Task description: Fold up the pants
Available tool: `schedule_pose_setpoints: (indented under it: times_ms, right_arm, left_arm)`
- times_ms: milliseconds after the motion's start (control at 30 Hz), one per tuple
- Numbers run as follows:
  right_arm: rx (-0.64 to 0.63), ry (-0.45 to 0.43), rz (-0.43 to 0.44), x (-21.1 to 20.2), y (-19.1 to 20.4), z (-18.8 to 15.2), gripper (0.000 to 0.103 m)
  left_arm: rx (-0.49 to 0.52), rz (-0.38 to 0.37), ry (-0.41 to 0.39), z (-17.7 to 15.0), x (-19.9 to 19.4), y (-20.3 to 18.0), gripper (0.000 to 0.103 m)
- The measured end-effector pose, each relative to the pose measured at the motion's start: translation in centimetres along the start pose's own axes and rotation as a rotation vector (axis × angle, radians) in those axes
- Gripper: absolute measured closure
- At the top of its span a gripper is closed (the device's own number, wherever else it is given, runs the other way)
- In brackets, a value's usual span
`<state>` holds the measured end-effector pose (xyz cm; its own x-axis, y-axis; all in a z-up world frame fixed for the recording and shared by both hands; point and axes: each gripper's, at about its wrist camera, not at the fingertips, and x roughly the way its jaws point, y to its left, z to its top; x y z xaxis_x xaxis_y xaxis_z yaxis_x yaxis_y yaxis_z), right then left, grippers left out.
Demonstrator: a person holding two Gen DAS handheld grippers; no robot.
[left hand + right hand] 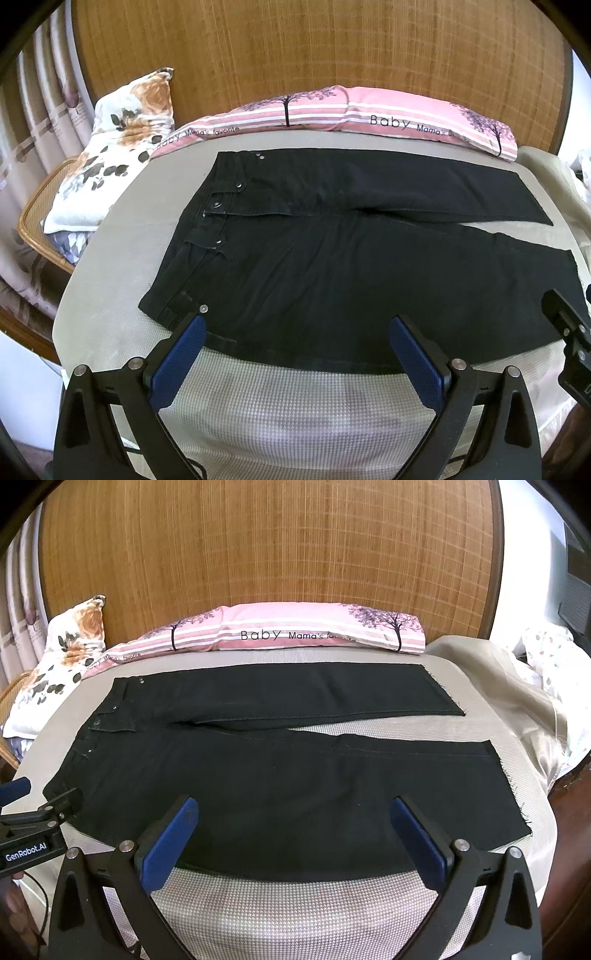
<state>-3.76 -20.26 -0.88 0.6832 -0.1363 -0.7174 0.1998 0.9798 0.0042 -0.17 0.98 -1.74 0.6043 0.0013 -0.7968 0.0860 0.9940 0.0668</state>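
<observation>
Black pants (332,266) lie flat and unfolded on the bed, waistband to the left, both legs running right with a narrow gap between them. They show the same way in the right wrist view (288,775). My left gripper (297,325) is open and empty, its blue pads over the near edge of the pants beside the waistband. My right gripper (293,806) is open and empty over the near leg. The right gripper shows at the right edge of the left wrist view (570,332); the left gripper shows at the left edge of the right wrist view (40,819).
The grey checked bed cover (295,915) lies under the pants. A pink "Baby" pillow (295,631) lies along the wooden headboard (258,546). A floral pillow (118,147) and a wicker chair (37,218) are at the left. Beige bedding (498,686) is bunched at the right.
</observation>
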Motion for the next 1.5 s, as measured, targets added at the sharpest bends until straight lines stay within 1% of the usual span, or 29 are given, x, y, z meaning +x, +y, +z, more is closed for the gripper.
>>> schedule_pose_setpoints:
  times_ms: [567, 800, 1500]
  right_arm:
    - [0.001, -0.001, 0.001, 0.0, 0.0, -0.2, 0.0]
    - [0.002, 0.001, 0.0, 0.0, 0.0, -0.1, 0.0]
    - [0.005, 0.008, 0.001, 0.1, 0.1, -0.3, 0.0]
  left_arm:
    - [-0.001, 0.0, 0.004, -0.2, 0.2, 0.2, 0.004]
    - [-0.002, 0.0, 0.009, -1.0, 0.3, 0.5, 0.004]
    - [0.0, 0.002, 0.026, -0.7, 0.5, 0.2, 0.004]
